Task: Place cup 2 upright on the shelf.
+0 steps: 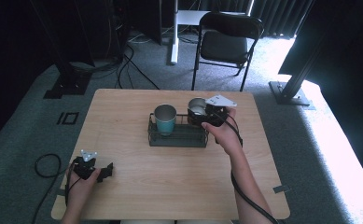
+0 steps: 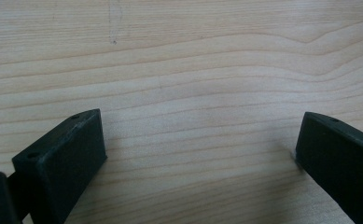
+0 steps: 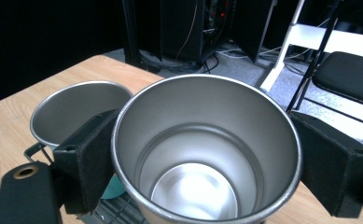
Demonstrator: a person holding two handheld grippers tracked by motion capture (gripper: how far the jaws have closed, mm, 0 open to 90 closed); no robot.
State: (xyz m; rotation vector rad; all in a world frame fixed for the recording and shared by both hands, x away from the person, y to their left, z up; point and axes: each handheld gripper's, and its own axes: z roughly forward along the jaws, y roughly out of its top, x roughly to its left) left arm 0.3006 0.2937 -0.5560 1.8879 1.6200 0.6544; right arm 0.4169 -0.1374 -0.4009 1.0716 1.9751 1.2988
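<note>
A black wire rack point(image 1: 177, 138) stands at the middle of the wooden table point(image 1: 170, 186). A teal cup point(image 1: 165, 119) stands upright in its left half. My right gripper point(image 1: 208, 115) is shut on a steel cup point(image 1: 197, 108) at the rack's right end. Whether that cup rests in the rack I cannot tell. In the right gripper view both black pads press the sides of the steel cup point(image 3: 193, 191), which is empty, and the teal cup point(image 3: 76, 107) is just to its left. My left gripper point(image 1: 105, 172) lies on the table's near left, open point(image 2: 200, 140) over bare wood.
A black folding chair point(image 1: 226, 44) and a white desk leg point(image 1: 174, 32) stand beyond the far edge. Cables point(image 1: 46, 164) lie on the grey carpet to the left. Black stand bases sit at both far corners.
</note>
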